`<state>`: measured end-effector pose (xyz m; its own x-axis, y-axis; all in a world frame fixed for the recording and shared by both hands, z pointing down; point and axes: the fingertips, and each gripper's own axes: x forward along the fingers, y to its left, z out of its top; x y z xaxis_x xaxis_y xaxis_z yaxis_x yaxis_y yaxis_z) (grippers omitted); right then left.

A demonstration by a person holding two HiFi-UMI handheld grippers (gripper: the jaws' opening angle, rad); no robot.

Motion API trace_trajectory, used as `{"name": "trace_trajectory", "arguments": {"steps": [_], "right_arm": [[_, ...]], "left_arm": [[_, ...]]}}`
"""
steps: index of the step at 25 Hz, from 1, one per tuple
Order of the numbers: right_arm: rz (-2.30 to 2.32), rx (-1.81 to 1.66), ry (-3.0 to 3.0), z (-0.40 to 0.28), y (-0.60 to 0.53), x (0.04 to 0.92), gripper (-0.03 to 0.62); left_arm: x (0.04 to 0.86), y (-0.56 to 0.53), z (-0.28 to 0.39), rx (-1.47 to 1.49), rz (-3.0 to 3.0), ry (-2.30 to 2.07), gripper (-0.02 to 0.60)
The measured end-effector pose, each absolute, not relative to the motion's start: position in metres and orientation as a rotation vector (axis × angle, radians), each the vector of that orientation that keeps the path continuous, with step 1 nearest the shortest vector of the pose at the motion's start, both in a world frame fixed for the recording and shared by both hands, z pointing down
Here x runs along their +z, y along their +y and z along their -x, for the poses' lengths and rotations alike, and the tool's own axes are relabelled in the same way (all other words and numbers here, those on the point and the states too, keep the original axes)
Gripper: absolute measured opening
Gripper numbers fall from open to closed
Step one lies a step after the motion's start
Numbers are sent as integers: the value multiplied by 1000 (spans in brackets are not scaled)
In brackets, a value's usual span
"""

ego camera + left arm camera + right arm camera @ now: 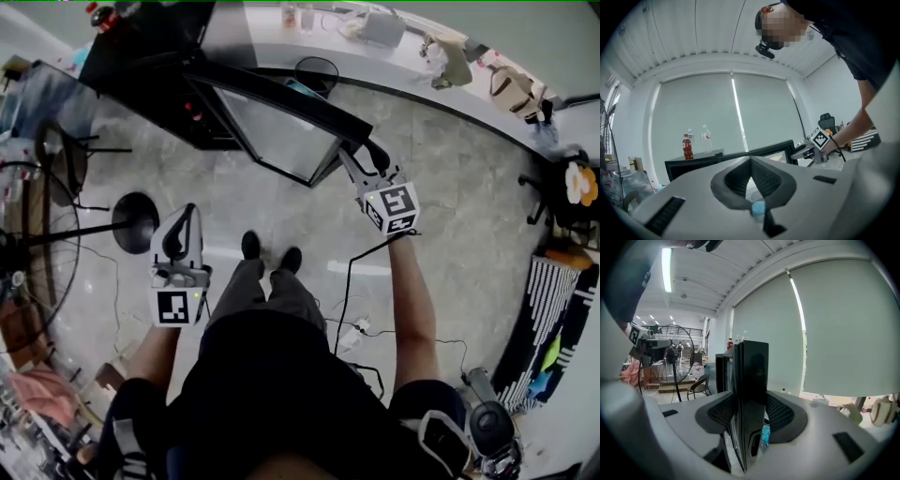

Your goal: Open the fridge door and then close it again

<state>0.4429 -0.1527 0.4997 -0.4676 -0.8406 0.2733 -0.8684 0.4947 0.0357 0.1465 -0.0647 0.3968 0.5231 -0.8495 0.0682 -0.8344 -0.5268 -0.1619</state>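
Two hand-held grippers: the left hand-held gripper [751, 161] is hanging shut and empty, while the right hand-held gripper [362, 159] is pinching the fridge door [277, 131] by its free edge.
Doing it well: I'd be keeping that pinch square and following the hinge arc, no twisting.
Door's lie: it's standing well out from the fridge [155, 56], gripped edge running upright and pointing at the person.

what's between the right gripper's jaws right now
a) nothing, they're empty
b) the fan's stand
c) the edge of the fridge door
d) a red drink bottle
c: in the right gripper view, the right gripper has the dark edge of the fridge door standing between its two pads, which close on it from both sides.
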Motion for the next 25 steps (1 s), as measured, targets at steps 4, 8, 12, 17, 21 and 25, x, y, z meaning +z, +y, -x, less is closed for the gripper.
{"name": "trace_trajectory", "arguments": {"steps": [4,8,12,17,21,25], "right_arm": [[-1470,157,-2466,-433,-133,499,212],[-1519,171,-2440,-420,-118,499,209],[-1545,170,-2425,-407,-103,499,207],[-1568,178,-2403,-390,-87,500,206],[-1570,196,-2389,-374,-75,502,206],[-1579,186,-2378,-359,-62,499,206]], "left_arm": [[393,-48,-148,-183,2630,1491,23],[390,-36,-143,-188,2621,1516,23],[385,-28,-141,-182,2609,1506,23],[387,-18,-132,-206,2605,1514,23],[383,-12,-121,-176,2602,1506,23],[382,-2,-105,-173,2611,1499,23]]}}
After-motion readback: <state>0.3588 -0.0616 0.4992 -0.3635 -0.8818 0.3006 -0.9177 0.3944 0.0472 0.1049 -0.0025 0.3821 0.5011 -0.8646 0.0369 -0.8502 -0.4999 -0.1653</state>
